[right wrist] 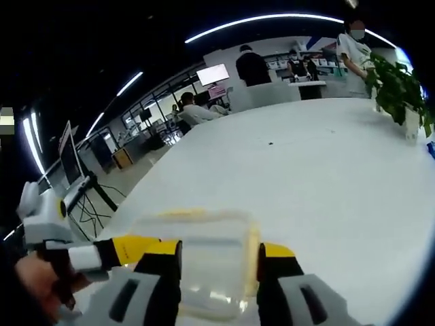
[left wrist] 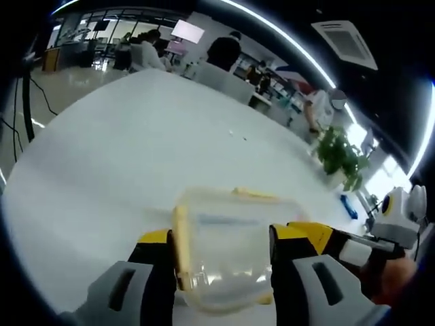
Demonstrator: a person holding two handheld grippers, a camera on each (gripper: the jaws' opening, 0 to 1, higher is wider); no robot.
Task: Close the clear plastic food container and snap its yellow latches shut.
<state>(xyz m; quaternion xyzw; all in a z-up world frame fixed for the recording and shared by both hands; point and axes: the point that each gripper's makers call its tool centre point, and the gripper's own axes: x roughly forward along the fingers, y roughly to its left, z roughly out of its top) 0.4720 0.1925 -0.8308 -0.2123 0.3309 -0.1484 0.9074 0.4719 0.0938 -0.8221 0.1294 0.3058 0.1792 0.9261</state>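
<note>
A: What is counted on the white table (left wrist: 122, 170)?

B: One clear plastic container (left wrist: 224, 248) with yellow latches (left wrist: 180, 238) is seen, and one potted plant (left wrist: 340, 156).

A: How is it held?

B: It sits between the left gripper (left wrist: 221, 255) jaws and the right gripper (right wrist: 217, 272) jaws, spread wide at its sides; whether it is clamped cannot be told.

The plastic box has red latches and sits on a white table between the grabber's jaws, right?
Not quite: the latches are yellow, not red, as the left gripper view shows. The rest holds: the clear plastic box sits on the white table between the left gripper jaws.
</note>
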